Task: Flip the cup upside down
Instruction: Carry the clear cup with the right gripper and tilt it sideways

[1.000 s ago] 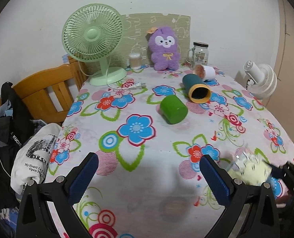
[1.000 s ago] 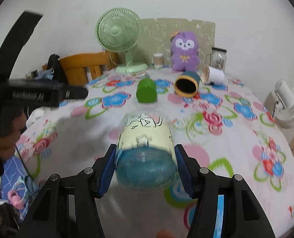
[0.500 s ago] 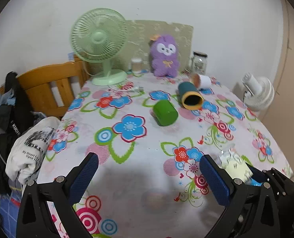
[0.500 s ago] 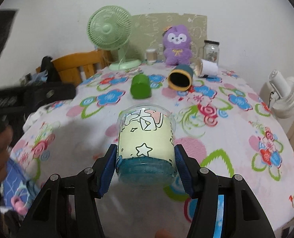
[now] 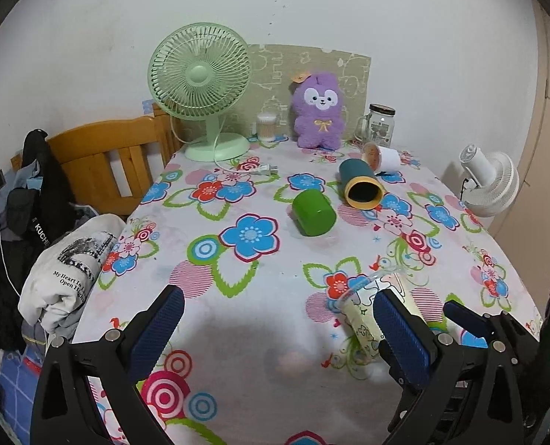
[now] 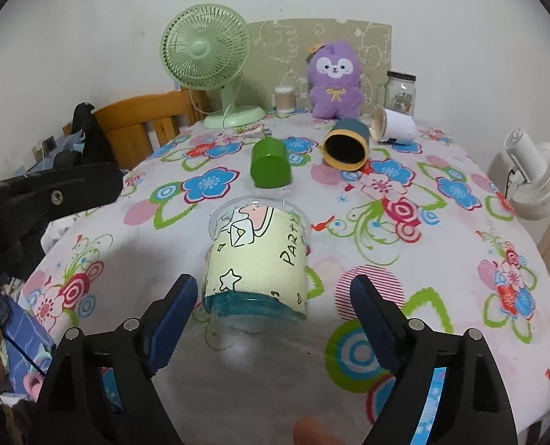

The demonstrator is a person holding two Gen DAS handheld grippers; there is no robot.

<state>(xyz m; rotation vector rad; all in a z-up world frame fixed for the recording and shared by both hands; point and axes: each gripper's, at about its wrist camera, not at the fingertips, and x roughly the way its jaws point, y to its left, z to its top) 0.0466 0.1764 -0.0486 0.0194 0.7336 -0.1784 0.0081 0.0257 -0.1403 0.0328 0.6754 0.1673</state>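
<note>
The cup stands low and centre in the right wrist view, wide clear rim down on the flowered worktop and blue base up, so the flip looks done; the right gripper has its jaws wide on either side of it, not touching. The left gripper, jaws wide too, holds nothing. It looks a light, thin plastic thing, easily dented and tipped; best taken gently across the papered middle.
</note>
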